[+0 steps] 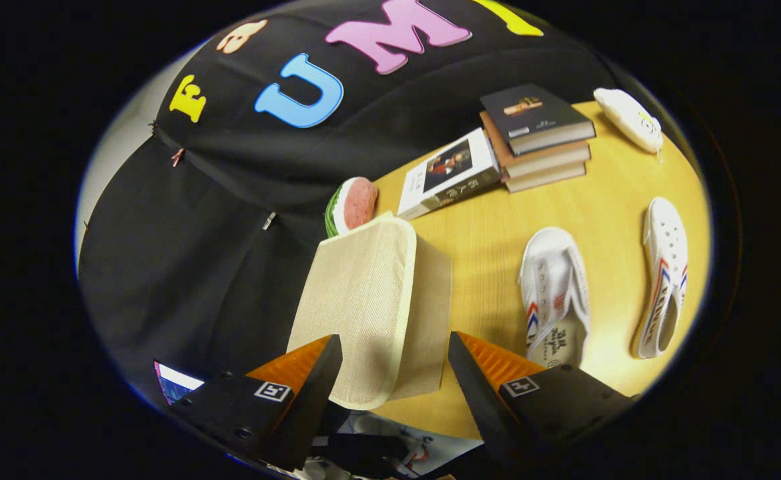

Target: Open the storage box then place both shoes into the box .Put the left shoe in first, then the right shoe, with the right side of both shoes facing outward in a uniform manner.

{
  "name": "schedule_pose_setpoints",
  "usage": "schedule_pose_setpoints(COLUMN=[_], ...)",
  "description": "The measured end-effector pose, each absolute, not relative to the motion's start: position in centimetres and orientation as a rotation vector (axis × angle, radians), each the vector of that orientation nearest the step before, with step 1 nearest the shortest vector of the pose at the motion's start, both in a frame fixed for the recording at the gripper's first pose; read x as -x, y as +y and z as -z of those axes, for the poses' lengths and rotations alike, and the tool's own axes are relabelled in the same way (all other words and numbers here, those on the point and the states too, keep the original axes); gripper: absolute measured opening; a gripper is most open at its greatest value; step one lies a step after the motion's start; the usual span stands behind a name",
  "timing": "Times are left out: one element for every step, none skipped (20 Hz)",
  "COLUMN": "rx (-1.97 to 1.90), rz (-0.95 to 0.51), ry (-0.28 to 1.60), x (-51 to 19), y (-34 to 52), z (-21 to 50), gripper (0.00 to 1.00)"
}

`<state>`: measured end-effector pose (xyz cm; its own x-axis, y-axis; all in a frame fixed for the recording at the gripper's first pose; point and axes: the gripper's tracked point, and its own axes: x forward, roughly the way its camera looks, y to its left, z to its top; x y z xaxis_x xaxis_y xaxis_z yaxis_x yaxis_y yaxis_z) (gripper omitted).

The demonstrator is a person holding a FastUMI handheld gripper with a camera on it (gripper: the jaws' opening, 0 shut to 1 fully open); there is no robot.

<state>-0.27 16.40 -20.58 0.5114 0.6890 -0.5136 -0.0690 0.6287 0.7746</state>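
Beige woven fabric covers the storage box (370, 303), which stands just ahead of my fingers, its lid closed. My gripper (395, 367) hangs tilted above the wooden table (483, 227), fingers spread apart, grasping nothing. Two white shoes (555, 297) (663, 273) lie beyond my right finger; stacked books (537, 137) sit farther off.

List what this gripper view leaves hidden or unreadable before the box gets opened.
- Storage box, gripper view: its closed lid hides the inside; the fingers of the open gripper cover its near corners.
- Nearer shoe: its heel end sits behind the right-hand finger.
- Watermelon-slice toy: its lower part is behind the box.
- Books: cover print too small to read.
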Motion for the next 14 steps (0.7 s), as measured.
schedule_pose_setpoints(rx=[-0.819, -0.872, -0.917, -0.957, -0.986, -1.002, -1.019, -1.043, -1.053, -1.055, -1.056, -1.057, -1.06, -1.055], rz=[-0.543, -0.577, -0.599, -0.616, -0.622, -0.621, -0.633, -0.643, -0.65, -0.652, -0.658, -0.657, -0.652, -0.633], ry=[0.962, 0.994, 1.027, 1.052, 1.072, 1.098, 1.117, 1.126, 1.132, 1.145, 1.158, 1.173, 1.186, 1.199], x=[0.5, 0.8, 1.2, 1.3, 1.3, 1.4, 1.4, 1.4, 1.2, 1.2, 1.3, 1.1, 1.2, 1.2], y=[17.4, 18.4, 19.1, 19.8, 20.1, 20.4, 20.8, 21.2, 21.5, 21.6, 21.7, 21.9, 21.9, 21.9], z=[21.0, 21.4, 22.0, 22.3, 22.9, 23.6, 23.7, 23.3, 23.2, 23.1, 23.0, 22.8, 22.6, 22.5], gripper=[0.98, 0.98, 0.98, 0.98, 0.98, 0.96, 0.96, 0.87, 0.79, 0.69, 0.58, 0.48, 0.37, 0.27])
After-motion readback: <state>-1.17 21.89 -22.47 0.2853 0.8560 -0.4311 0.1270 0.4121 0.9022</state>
